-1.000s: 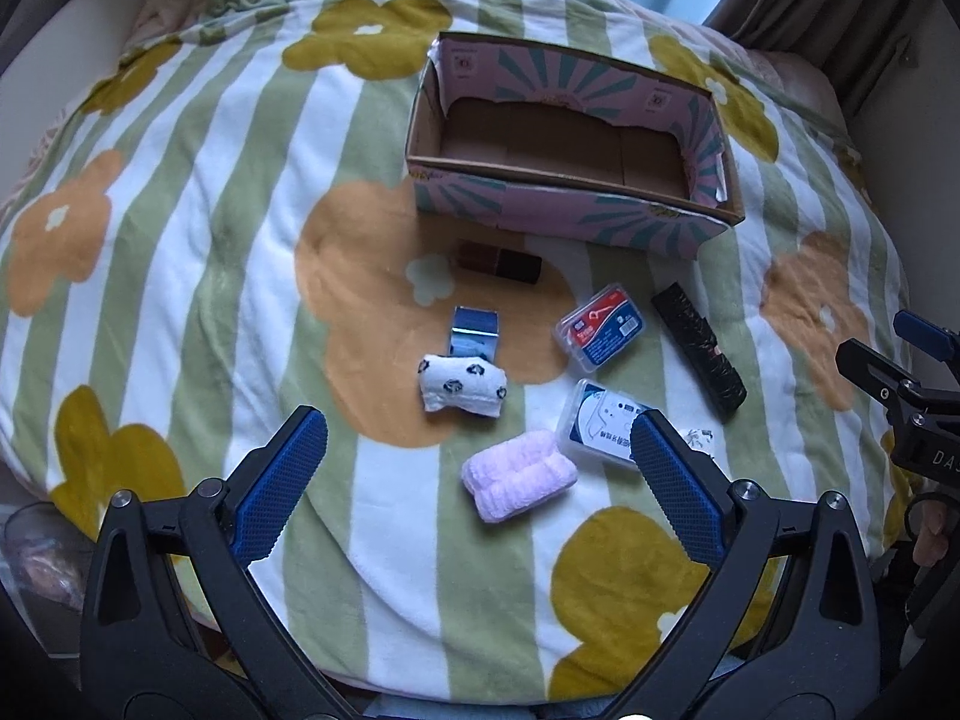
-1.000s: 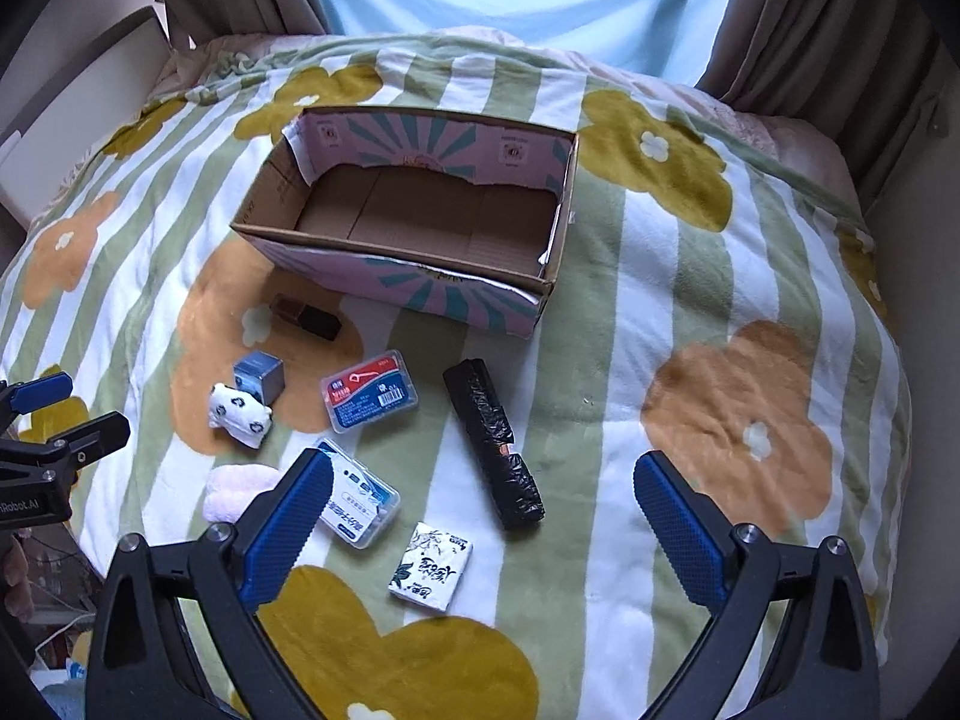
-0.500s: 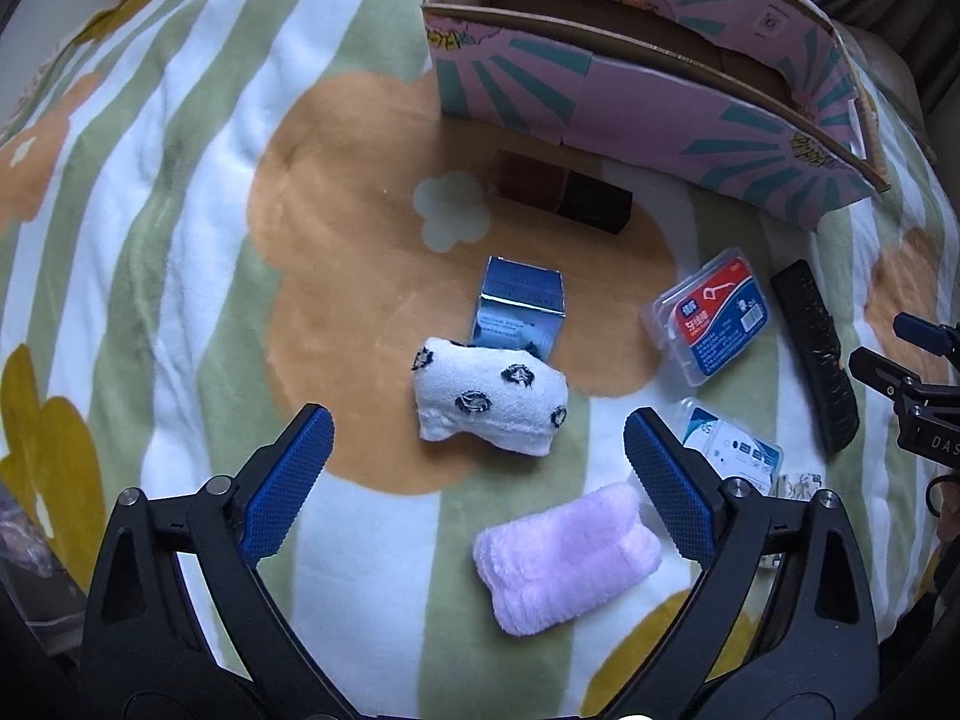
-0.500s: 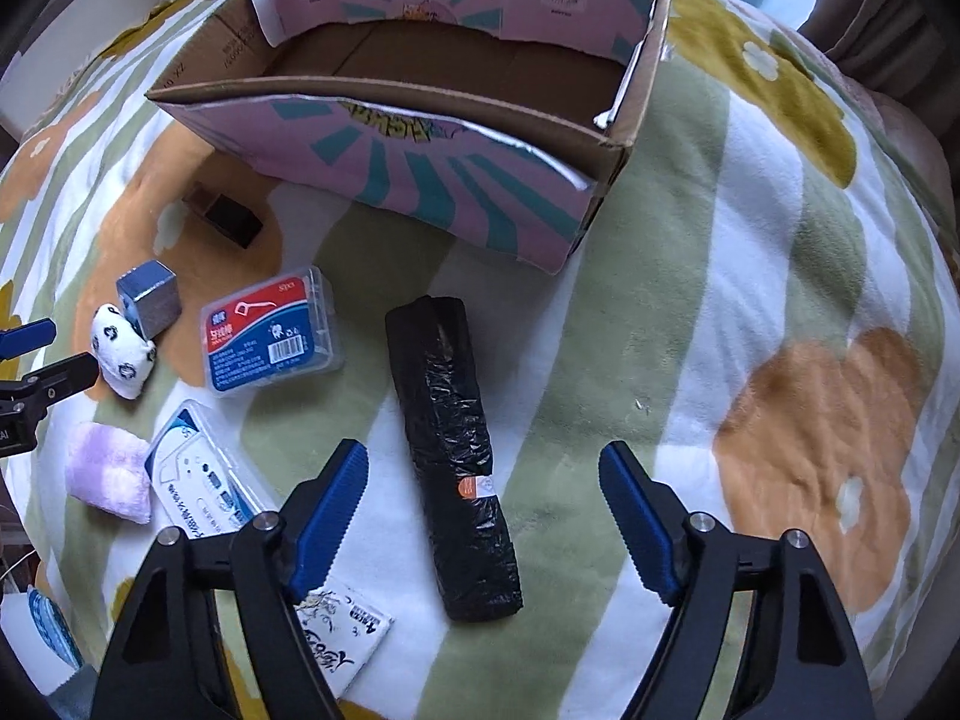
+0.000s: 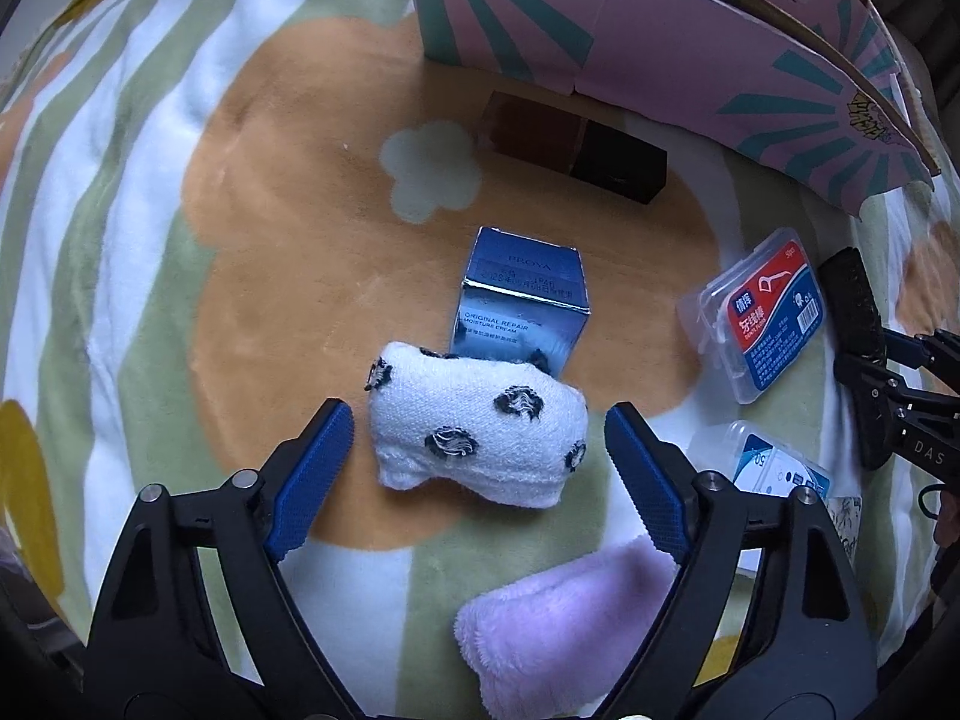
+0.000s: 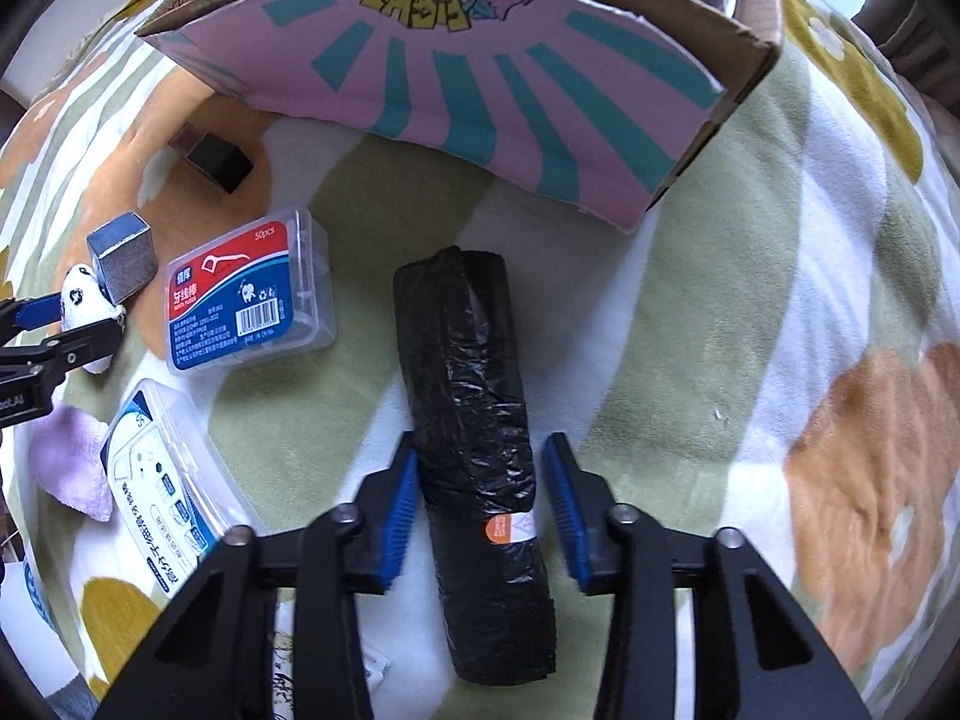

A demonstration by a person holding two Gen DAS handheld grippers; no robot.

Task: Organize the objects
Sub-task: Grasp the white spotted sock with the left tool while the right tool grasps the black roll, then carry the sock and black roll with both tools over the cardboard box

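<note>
Both claws are closing in since the earlier frame, each straddling its target on the bed.
Left claw [image 5: 474, 456], released, is bracketing the spotted sock [image 5: 474, 429]; right claw [image 6: 480, 504], released, is flanking the black roll [image 6: 471, 420]. Soft sock or slick roll may be slipping free when pinched.

This is a home bedroom. A soft flowered blanket [image 5: 288, 252] covers a bed, with socks [image 5: 474, 432], a face cream box [image 5: 522, 300] and dental floss picks [image 6: 246, 300] lying on it.

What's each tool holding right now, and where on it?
Nothing held. Left tool is open around the spotted sock; right tool is open astride the black bag roll, near its labelled end.
</note>
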